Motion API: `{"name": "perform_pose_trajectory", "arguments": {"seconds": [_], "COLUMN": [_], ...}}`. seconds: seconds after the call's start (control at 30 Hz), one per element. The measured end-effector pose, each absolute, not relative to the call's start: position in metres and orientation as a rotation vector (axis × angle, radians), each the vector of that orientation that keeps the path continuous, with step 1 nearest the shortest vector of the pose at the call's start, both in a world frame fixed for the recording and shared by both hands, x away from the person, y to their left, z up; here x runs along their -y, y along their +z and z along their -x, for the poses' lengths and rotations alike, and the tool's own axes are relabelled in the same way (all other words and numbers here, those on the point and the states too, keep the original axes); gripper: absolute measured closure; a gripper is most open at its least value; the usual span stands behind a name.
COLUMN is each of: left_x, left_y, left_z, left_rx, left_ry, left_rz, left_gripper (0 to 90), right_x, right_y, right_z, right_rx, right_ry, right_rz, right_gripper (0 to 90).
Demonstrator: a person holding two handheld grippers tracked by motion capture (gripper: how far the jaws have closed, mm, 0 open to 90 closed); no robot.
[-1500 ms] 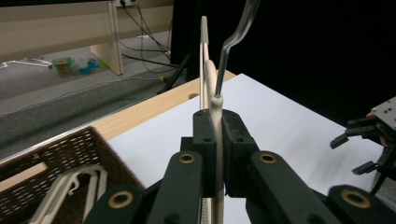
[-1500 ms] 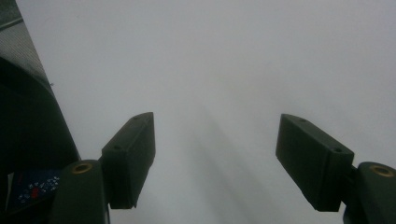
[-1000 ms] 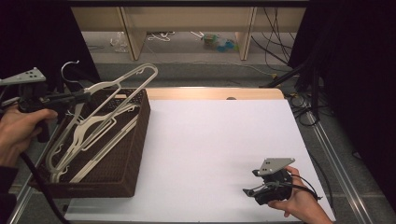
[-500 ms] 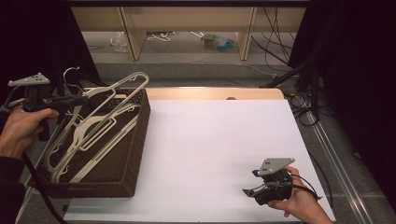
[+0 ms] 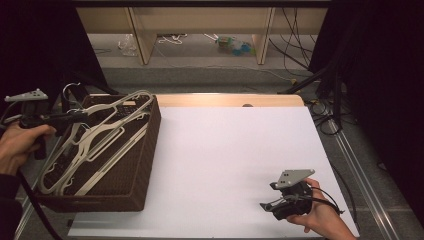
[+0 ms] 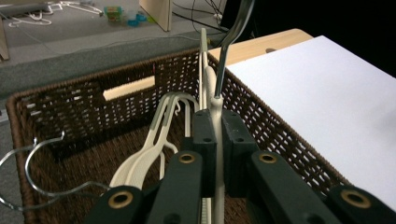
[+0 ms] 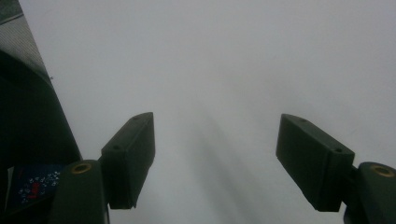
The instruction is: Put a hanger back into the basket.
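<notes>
A brown wicker basket (image 5: pixel 146 162) stands at the table's left end with several white hangers (image 5: pixel 82 162) lying in it. My left gripper (image 5: pixel 80 116) hovers over its near-left rim, shut on the neck of one more white hanger (image 5: pixel 131 101), which slants across the top of the basket. In the left gripper view the jaws (image 6: pixel 216 140) pinch that cream hanger (image 6: pixel 211 86) just below its metal hook (image 6: pixel 232 32), above the basket's (image 6: pixel 84 102) inside. My right gripper (image 5: pixel 266 205) rests low on the white board at the front right, open, with nothing between its fingers (image 7: pixel 133 154).
The white board (image 5: pixel 230 150) covers the table to the right of the basket. A wire hook (image 6: pixel 32 161) of another hanger lies in the basket's corner. Beyond the table's far wooden edge (image 5: pixel 230 100) are cables and shelf legs on the floor.
My left hand has come down and slightly toward the basket, lowering the held hanger so that it lies closer over the pile. The right hand has stayed put.
</notes>
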State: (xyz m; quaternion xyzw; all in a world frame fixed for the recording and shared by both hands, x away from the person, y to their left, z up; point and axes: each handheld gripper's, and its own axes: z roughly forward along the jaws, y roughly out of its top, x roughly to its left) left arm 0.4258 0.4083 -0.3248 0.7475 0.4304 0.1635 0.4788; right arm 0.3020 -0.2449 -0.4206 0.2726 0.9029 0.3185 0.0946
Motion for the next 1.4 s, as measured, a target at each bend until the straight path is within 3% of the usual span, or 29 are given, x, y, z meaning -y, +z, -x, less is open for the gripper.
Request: {"name": "perform_pose_trajectory", "arguments": {"seconds": [0.63, 0.8, 0.97, 1.07, 1.2, 1.33, 1.4], "left_x": [-0.396, -0.397, -0.402, -0.409, -0.415, -0.418, -0.413], "left_y": [-0.37, -0.376, -0.378, -0.379, -0.385, -0.387, -0.384], "left_z": [-0.436, -0.437, -0.438, -0.44, -0.441, -0.443, -0.437], "left_rx": [-1.174, -1.223, -1.296, -1.324, -1.378, -1.32, -1.403], "left_ry": [0.273, 0.29, 0.379, 0.465, 0.484, 0.543, 0.508], "left_rz": [-1.923, -1.95, -1.954, -2.045, -2.016, -2.022, -1.991], "left_gripper": [84.3, 83.9, 81.1, 78.0, 76.5, 70.7, 66.3], "right_x": [0.245, 0.245, 0.244, 0.244, 0.243, 0.243, 0.244], "right_y": [-0.423, -0.424, -0.425, -0.424, -0.426, -0.426, -0.427], "right_z": [-0.302, -0.303, -0.303, -0.303, -0.304, -0.304, -0.304], "right_rx": [-2.673, -2.673, -2.673, -2.69, -2.683, -2.684, -2.687], "right_ry": [0.943, 0.944, 0.945, 0.934, 0.946, 0.94, 0.943], "right_rz": [-0.805, -0.805, -0.796, -0.804, -0.8, -0.813, -0.805], "right_gripper": [29.2, 29.2, 29.1, 29.0, 29.0, 29.0, 29.0]}}
